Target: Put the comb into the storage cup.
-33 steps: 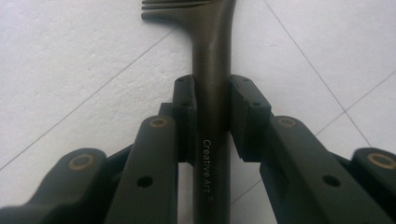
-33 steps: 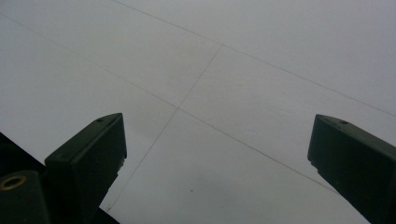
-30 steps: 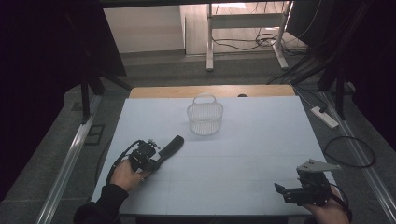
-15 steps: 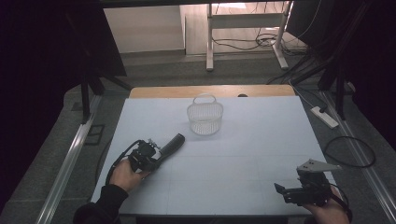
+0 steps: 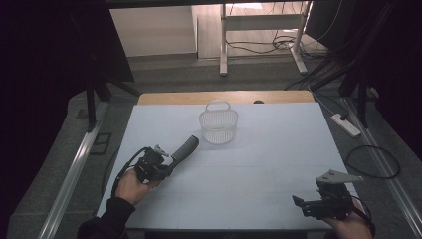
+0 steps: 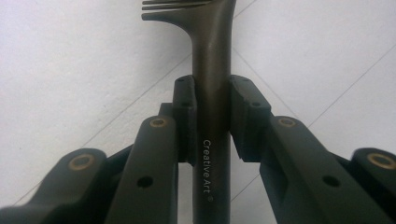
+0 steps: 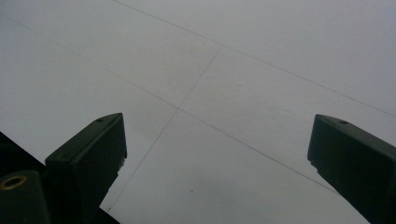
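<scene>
Gripping a dark comb (image 6: 211,70) by its handle, left claw (image 5: 171,160) clamps; right claw (image 5: 298,201) gapes empty over desk (image 5: 278,149).

Left tongs (image 5: 171,162) gripping dark handle (image 5: 185,148) — near wire basket (image 5: 218,126), white table (image 5: 259,164)

One white wire basket (image 5: 218,126) stands on the one white table (image 5: 278,164). One dark brush (image 6: 211,84) with a handle marked "Creative Art" lies just left of the basket and nearer the person. Two handheld grippers are near the table's front edge: the left gripper (image 5: 171,160) and the right gripper (image 5: 298,201), each in one hand.
</scene>
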Demonstrator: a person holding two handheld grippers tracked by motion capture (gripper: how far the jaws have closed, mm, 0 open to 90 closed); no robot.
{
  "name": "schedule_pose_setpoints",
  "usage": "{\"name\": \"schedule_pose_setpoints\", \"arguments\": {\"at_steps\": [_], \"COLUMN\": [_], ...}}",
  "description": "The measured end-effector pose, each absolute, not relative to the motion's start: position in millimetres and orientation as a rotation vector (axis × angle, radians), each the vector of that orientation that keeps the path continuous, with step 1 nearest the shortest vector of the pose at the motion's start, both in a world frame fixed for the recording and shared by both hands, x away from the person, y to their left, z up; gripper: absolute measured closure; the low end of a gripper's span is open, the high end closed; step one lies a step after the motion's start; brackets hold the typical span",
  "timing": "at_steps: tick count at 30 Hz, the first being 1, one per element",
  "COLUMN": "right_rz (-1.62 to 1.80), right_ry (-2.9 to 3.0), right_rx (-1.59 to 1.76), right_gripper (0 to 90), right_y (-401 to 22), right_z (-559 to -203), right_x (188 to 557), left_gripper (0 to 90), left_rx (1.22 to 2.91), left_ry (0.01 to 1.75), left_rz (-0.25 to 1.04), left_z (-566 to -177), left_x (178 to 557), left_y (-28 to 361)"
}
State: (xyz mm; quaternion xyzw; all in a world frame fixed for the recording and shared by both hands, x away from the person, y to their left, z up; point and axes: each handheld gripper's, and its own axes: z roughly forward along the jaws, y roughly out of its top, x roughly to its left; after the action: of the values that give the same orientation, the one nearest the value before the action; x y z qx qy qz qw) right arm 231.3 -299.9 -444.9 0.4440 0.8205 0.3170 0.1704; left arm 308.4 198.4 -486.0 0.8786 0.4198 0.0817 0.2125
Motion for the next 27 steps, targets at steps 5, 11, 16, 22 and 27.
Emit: {"name": "schedule_pose_setpoints", "arguments": {"at_steps": [5, 11, 16, 22, 27], "right_rz": [0.9, 0.9, 0.9, 0.899, 0.9], "right_ry": [2.33, 2.328, 2.326, 2.324, 2.324], "right_rx": [1.262, 1.262, 1.26, 1.258, 1.257], "right_gripper": [5.2, 5.2, 5.2, 5.2, 5.3], "right_y": [-299.8, -299.8, -299.6, -299.3, -299.1], "right_z": [-444.8, -444.8, -444.6, -444.5, -444.4], "right_x": [231.3, 231.2, 231.1, 231.0, 230.9], "left_gripper": [73.0, 73.0, 73.0, 73.0, 73.0], "left_rx": [2.393, 2.341, 2.276, 2.222, 2.207], "left_ry": [1.152, 1.113, 1.087, 1.05, 1.021], "left_rz": [0.247, 0.285, 0.321, 0.354, 0.359], "left_z": [-479.9, -469.5, -458.9, -447.9, -444.0], "left_x": [305.0, 295.0, 284.7, 270.9, 262.6], "left_y": [200.8, 200.5, 200.9, 197.6, 194.1]}}
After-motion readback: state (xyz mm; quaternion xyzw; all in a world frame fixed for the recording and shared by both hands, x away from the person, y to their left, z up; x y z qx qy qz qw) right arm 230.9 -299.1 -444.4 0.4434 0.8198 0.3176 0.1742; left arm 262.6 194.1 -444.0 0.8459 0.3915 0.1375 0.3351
